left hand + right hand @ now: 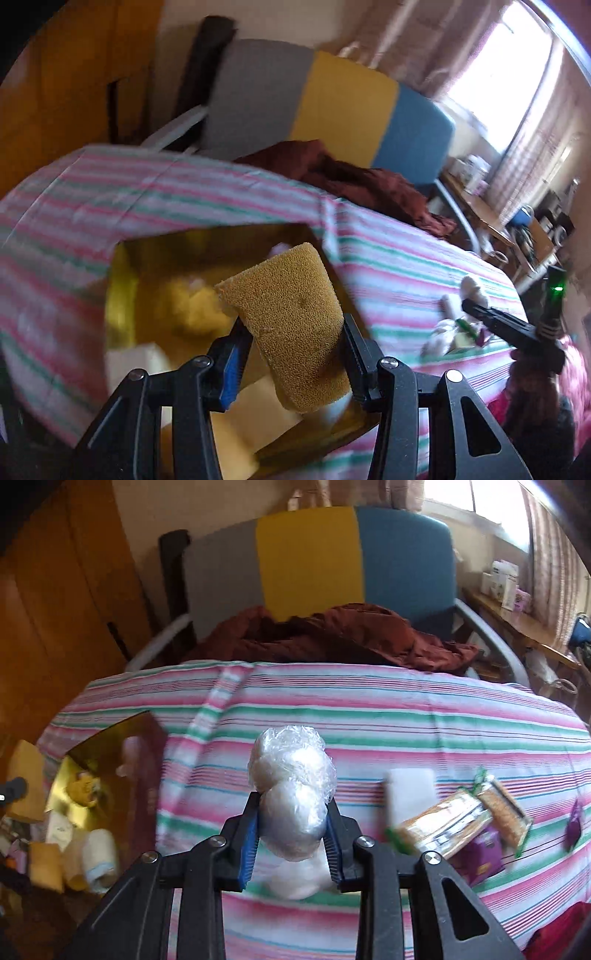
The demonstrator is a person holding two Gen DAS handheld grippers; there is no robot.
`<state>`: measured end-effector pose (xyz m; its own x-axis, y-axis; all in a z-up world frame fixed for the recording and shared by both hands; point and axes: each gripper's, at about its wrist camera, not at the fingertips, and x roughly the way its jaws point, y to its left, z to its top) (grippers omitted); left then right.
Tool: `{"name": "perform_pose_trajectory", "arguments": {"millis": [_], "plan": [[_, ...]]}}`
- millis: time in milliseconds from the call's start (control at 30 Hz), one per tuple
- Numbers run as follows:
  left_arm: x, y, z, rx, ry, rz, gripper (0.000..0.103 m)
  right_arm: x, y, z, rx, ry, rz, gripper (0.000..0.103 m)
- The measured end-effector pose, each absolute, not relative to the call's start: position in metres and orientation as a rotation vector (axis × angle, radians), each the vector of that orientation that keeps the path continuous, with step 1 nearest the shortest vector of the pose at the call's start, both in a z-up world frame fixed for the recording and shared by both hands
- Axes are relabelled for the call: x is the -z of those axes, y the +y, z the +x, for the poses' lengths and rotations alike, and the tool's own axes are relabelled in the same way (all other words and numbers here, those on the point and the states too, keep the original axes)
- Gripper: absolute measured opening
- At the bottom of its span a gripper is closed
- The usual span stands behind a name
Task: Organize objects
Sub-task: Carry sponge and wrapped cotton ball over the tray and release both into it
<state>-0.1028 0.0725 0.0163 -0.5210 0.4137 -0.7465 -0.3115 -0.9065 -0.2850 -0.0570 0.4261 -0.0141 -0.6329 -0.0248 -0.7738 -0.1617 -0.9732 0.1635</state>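
Left hand-held gripper (293,350) is clamped on a brown sponge (291,325), holding it above the open gold box (122,295) on the striped counter (406,266). Right hand-held gripper (291,830) is clamped on a plastic-wrapped white bundle (291,794) over the counter, near snack packets (461,819).

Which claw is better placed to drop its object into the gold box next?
Left. The left claw holds the sponge directly over the gold box; the right claw holds its wrapped bundle away from it.
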Motion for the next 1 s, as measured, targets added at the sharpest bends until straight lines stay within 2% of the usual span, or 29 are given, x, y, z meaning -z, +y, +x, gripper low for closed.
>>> {"name": "perform_pose_trajectory", "arguments": {"millis": [133,267,500,600,633,833,1000], "plan": [[0.002,0.043,-0.082,-2.443,-0.161,-1.275,0.048,0.013,0.377,-0.058,-2.862,0.339,-1.373,0.03],[0.017,0.023,-0.07,-2.438,-0.195,-1.278,0.048,0.015,0.324,-0.068,-2.948,0.259,-1.463,0.03],[0.011,0.019,-0.082,-2.435,-0.245,-1.21,0.052,0.023,0.25,-0.104,-2.983,0.136,-1.601,0.032],[0.012,0.028,-0.091,-2.424,-0.215,-1.206,0.063,0.024,0.238,-0.117,-2.943,0.122,-1.586,0.046],[0.015,0.03,-0.093,-2.43,-0.199,-1.221,0.063,0.027,0.236,-0.12,-2.922,0.122,-1.587,0.05],[0.044,0.03,-0.089,-2.411,-0.172,-1.327,0.063,0.038,0.241,-0.105,-2.862,0.101,-1.64,0.051],[0.045,0.016,-0.078,-2.439,-0.215,-1.323,0.063,0.046,0.253,-0.086,-2.839,0.159,-1.657,0.053]]}}
